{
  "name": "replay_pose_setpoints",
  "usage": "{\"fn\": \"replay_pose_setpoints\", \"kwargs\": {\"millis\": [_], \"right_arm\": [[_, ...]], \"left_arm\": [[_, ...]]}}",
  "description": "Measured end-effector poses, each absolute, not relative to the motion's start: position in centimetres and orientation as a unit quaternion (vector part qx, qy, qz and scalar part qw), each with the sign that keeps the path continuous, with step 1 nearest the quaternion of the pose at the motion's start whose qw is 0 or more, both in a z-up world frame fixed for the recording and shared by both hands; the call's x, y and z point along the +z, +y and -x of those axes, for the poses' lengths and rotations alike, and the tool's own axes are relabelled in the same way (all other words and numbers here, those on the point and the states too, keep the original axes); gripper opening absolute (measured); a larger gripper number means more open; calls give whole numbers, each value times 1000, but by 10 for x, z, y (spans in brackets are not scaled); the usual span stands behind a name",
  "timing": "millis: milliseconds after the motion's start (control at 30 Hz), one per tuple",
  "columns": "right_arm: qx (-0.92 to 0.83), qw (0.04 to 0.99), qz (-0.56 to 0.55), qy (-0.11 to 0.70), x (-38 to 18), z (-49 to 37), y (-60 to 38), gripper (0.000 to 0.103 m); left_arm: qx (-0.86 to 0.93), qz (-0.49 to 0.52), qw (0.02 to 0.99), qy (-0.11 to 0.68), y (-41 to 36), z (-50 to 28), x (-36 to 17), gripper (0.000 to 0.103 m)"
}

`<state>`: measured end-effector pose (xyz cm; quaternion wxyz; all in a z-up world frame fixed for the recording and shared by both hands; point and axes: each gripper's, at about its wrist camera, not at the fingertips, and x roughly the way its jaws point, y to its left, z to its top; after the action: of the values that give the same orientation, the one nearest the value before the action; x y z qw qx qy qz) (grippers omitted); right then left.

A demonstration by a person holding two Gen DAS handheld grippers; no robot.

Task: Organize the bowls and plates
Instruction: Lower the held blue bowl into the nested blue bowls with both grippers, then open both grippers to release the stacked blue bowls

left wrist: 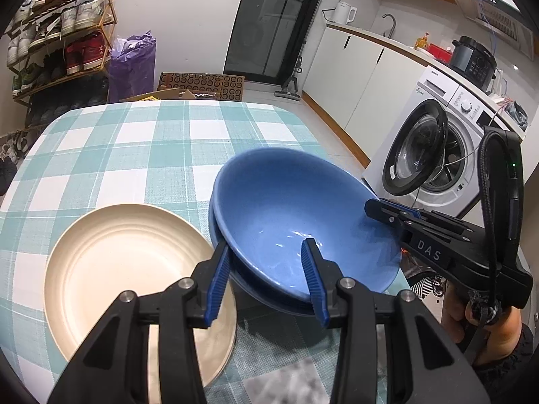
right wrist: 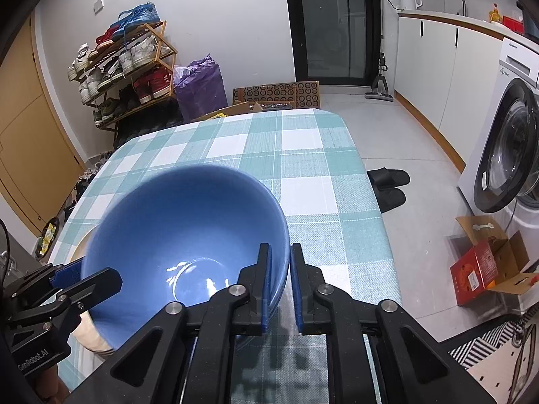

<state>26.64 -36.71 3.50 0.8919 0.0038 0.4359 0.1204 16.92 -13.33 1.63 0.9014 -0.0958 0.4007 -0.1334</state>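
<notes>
Upper blue bowl is gripped at its rim by right gripper, nested into lower bowl, lower centre; left gripper is released. Next: release, retreat.

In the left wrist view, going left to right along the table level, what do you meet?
Cream plate → left gripper, one finger either side of the bowl's near rim → blue bowl → right gripper, shut on the bowl's right rim.

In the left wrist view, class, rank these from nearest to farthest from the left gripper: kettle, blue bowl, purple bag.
1. Blue bowl: between the left gripper's jaws.
2. Purple bag: floor beyond the table, left.
3. Kettle: far counter, upper right.
</notes>
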Motion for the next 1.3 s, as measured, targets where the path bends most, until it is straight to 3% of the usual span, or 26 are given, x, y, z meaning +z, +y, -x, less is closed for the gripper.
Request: {"fn": "replay_pose_setpoints", "kwargs": {"millis": [200,267,333,500,567,633,667,767,1300], "right_arm": [[127,893,-3,431,38,-263,-369,17],[128,894,-3,429,40,-261,-370,24],[128,895,-4,428,42,-260,-371,28],[133,895,-12,426,44,-258,-376,51],[134,894,-16,428,44,-258,-377,66],[135,892,-20,430,43,-258,-377,75],[137,892,-23,430,42,-258,-378,78],[139,890,-26,434,39,-259,-377,82],[149,876,-67,453,13,-266,-379,82]], "left_arm": [[-132,93,901,402,-131,-170,15,43],[-133,93,900,404,-129,-170,15,44],[-134,92,899,407,-129,-171,15,54],[-130,85,903,401,-129,-171,16,64],[-127,84,902,404,-127,-173,15,68],[-123,89,903,402,-124,-174,14,79],[-123,91,903,401,-123,-174,14,79],[-118,95,903,403,-119,-177,12,81],[-132,120,884,432,-102,-206,-10,87]]}}
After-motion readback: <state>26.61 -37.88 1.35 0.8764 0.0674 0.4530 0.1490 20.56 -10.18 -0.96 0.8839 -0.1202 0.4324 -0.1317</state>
